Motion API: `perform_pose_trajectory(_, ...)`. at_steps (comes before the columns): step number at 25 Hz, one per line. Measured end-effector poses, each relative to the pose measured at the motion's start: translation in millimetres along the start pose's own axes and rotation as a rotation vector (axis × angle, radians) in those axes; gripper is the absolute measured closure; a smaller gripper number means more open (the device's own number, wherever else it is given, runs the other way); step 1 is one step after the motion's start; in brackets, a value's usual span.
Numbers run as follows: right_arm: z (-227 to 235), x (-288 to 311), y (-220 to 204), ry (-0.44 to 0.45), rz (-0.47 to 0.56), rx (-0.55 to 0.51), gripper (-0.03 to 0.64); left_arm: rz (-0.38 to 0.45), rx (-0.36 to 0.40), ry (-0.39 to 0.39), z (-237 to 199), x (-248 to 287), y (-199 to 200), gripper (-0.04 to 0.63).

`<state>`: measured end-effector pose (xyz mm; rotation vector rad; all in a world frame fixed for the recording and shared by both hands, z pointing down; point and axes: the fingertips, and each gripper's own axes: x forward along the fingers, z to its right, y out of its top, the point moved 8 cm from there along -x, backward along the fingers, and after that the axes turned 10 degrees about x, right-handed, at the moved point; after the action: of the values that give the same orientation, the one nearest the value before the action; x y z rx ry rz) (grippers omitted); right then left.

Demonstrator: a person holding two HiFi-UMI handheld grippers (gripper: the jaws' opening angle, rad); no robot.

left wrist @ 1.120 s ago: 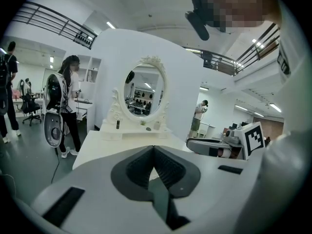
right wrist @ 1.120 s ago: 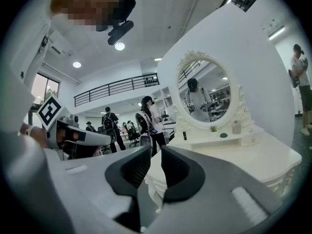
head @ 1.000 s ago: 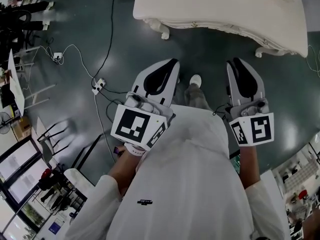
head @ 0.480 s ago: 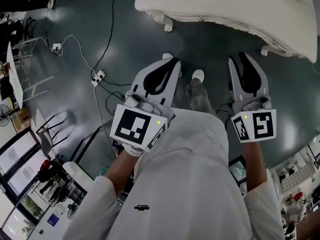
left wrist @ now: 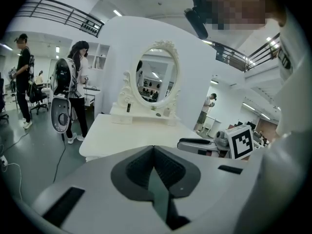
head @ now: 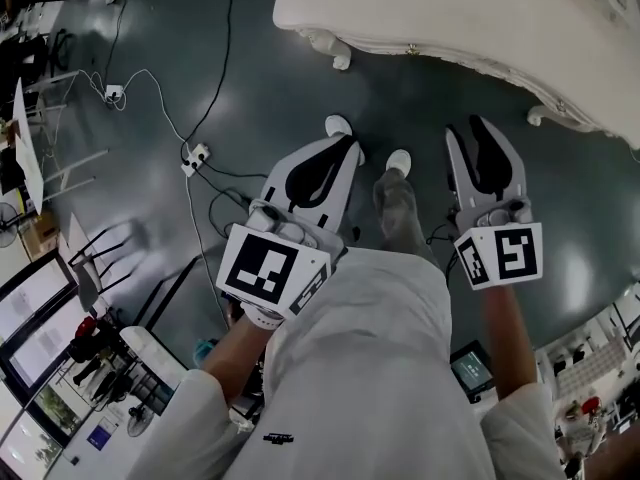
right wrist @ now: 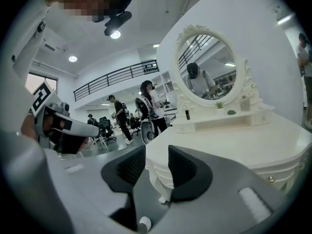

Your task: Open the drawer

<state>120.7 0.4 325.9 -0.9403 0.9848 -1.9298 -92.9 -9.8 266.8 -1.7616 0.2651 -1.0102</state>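
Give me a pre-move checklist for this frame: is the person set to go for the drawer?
1. Drawer knob in sight: ok, on the front of the dressing table.
2. Drawer shut: ok, its front looks flush in the head view.
3. Right hand-held gripper open: ok, its jaws have just been opening, nothing between them.
4. Left hand-held gripper open: not ok, jaws together, empty.
5. Either gripper at the knob: not ok, both hang short of the table.
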Motion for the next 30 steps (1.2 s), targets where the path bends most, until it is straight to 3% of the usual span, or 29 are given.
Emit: perform_pose_trajectory(30, 45.1, 124.0, -85.0, -0.144, -0.105, 0.056, 0.453, -0.055, -0.077, 0.026, -45.9, 30.3, -39.5, 0.586)
